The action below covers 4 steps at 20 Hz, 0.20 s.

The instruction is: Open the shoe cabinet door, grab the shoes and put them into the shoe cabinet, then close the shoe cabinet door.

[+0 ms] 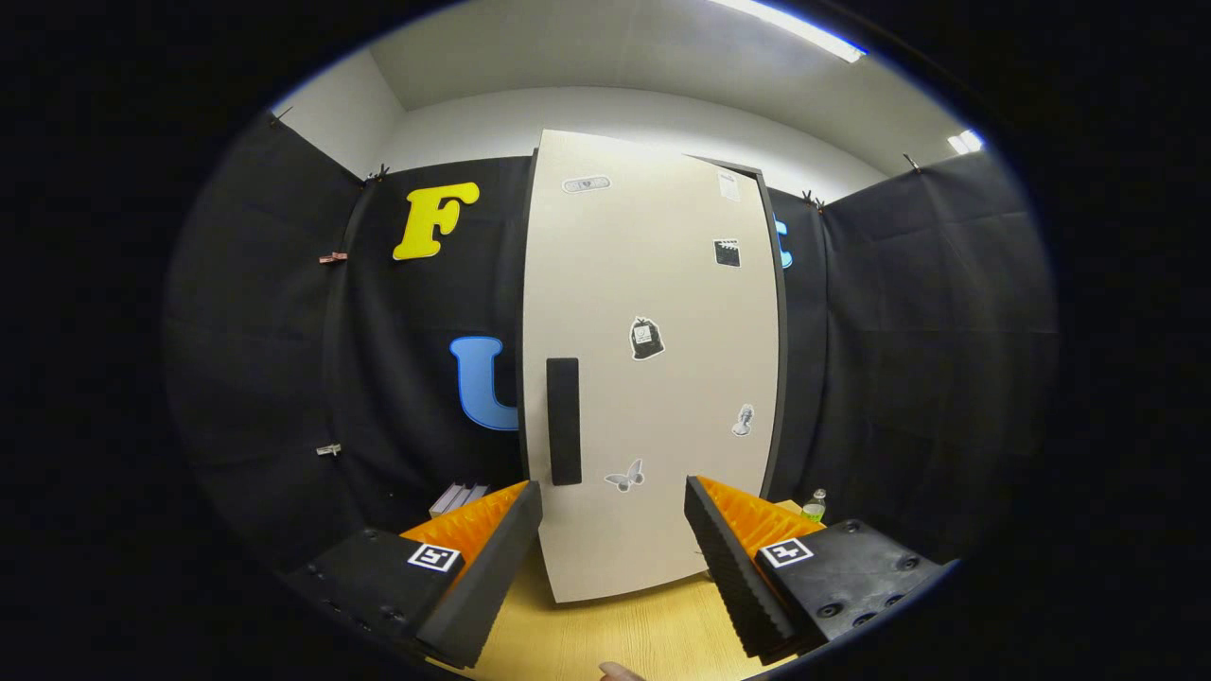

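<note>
standing upright on the wooden table [653,634], the shoe cabinet [653,378] is just beyond the gripper [613,506], its pale door [662,284] shut and carrying stickers. the 2 fingers are spread apart, holding nothing, and the dark vertical handle [564,421] is just ahead of the left finger. a small bottle [815,504] stands far right of the cabinet.

The shoe cabinet door [653,369] stands on the table [605,634] just beyond the parted gripper [613,530].
</note>
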Available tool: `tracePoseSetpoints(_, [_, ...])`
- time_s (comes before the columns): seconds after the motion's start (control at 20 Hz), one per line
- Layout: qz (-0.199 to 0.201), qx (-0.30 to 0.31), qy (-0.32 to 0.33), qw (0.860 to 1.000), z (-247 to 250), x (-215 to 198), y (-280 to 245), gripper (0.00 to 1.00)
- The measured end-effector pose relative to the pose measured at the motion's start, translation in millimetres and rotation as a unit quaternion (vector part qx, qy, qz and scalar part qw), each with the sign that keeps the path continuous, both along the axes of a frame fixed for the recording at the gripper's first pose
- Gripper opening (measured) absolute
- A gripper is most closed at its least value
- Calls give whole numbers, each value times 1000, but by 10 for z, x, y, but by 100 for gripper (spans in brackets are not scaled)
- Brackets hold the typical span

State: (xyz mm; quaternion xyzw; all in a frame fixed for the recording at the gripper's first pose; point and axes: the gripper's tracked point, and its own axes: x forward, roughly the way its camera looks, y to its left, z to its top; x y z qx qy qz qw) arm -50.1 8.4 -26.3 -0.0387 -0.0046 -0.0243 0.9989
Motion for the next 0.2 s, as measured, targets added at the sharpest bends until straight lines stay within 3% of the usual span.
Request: tracePoseSetpoints(0.2, [-2, -5, 5, 1000, -20, 27, -27, 99])
